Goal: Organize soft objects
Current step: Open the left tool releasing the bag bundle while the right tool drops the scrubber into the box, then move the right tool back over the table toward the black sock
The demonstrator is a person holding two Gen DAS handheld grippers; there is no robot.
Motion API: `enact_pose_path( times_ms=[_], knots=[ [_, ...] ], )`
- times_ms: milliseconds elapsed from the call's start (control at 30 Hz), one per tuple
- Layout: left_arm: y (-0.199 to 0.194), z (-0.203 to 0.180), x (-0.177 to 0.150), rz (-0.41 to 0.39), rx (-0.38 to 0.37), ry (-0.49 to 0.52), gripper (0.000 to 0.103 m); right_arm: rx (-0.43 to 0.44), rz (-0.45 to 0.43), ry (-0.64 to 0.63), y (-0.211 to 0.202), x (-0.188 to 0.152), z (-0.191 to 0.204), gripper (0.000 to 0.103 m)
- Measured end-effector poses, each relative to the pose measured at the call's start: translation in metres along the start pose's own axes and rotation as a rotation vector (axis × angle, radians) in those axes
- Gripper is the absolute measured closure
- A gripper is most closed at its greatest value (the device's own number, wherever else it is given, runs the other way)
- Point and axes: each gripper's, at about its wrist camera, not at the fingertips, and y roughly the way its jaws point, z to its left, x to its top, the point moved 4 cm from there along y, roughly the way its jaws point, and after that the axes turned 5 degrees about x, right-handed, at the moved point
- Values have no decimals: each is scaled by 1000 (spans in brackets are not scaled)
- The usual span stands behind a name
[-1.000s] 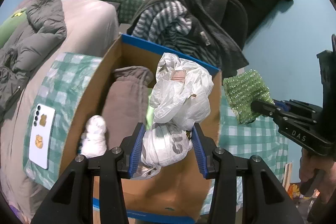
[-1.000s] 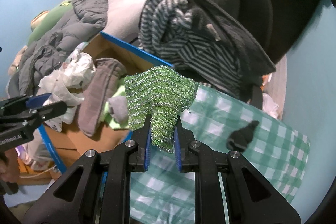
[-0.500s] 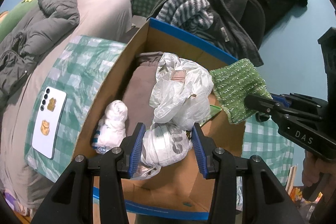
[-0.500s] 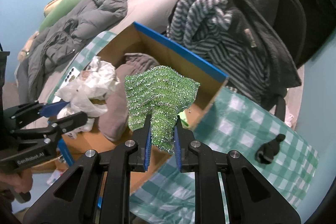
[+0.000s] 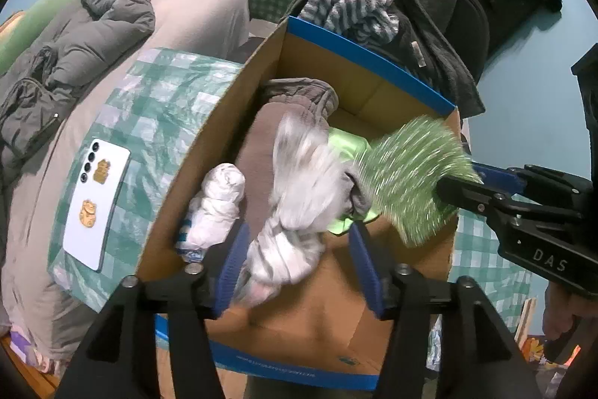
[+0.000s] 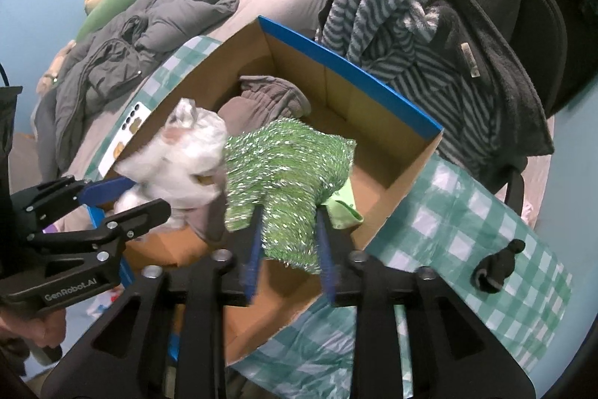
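Note:
A cardboard box with blue rims (image 5: 373,62) (image 6: 347,62) holds a brown-grey garment (image 5: 295,92) (image 6: 269,96), a rolled white cloth (image 5: 220,197) and a light green piece (image 5: 344,144). My left gripper (image 5: 299,257) stands open over the box; the white plastic bag (image 5: 299,189) (image 6: 179,156) is blurred and slipping out between its fingers. My right gripper (image 6: 289,249) holds the sparkly green knit cloth (image 6: 287,171) (image 5: 411,174) over the box's right side; its jaws look slightly parted.
A white phone (image 5: 95,204) lies on the green checked cloth (image 5: 160,100) left of the box. A small black object (image 6: 497,268) lies on the checked cloth on the right. Grey jackets (image 5: 74,43) cover the bed; striped and dark clothes (image 6: 429,25) hang behind the box.
My left gripper has opened and the white bag is dropping into the box. My right gripper has carried the green cloth from beside the box to over it, its jaws widening.

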Motion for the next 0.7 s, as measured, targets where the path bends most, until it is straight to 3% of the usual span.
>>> enact_pose_path(
  times_ms=[267,700],
  knots=[
    [-10,6,1,-19,26,-20,41,-3,-12,16,-8,-5,-9,55],
    [-17,-17,12,-49,24,-31,41,-33,-33,96,-29,-21,-57,49]
  ],
)
